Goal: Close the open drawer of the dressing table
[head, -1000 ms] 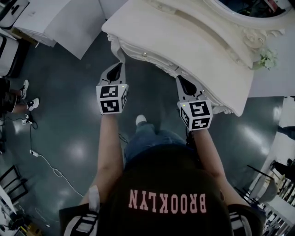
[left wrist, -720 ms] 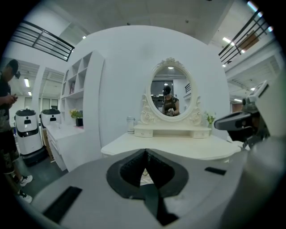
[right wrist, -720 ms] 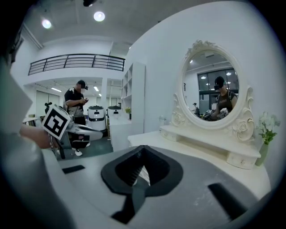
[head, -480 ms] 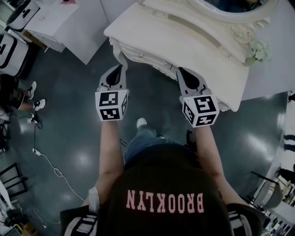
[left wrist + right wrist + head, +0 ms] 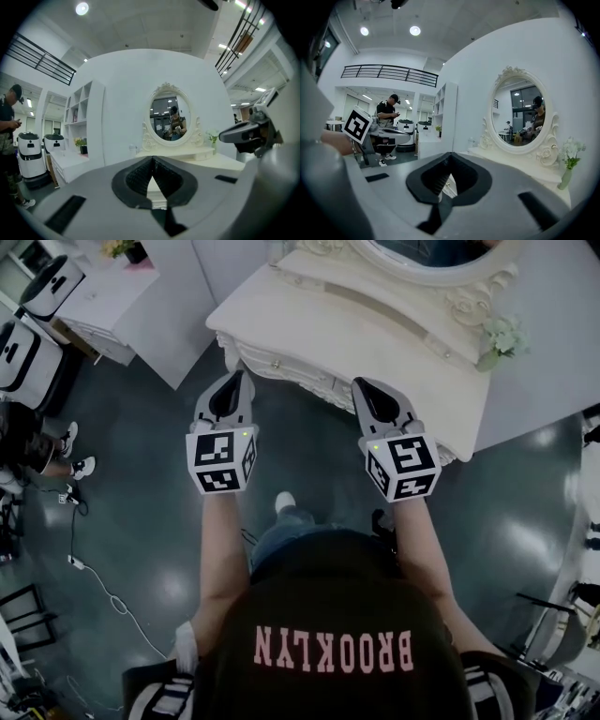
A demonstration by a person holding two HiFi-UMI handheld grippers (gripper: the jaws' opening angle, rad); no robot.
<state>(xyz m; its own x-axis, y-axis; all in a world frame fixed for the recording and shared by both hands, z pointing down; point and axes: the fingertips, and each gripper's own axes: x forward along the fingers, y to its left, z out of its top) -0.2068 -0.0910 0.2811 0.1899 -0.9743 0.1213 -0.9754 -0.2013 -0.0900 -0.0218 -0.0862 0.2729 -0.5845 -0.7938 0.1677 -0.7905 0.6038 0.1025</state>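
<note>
The left claw [image 5: 236, 377] and the right claw [image 5: 362, 383] are both pinched closed and empty; the dressing table [image 5: 394, 343] stands just ahead of them, its drawer front [image 5: 292, 372] between their tips

Cream-white dressing table [image 5: 375, 338], dark glossy floor [image 5: 141, 502], black-and-white marker cube [image 5: 223, 460]

We've got the dressing table [image 5: 375, 329] in a smooth, cream-painted finish with carved trim. Beneath it, the dark floor [image 5: 141, 521] is glossy, throwing back bright spots.
</note>
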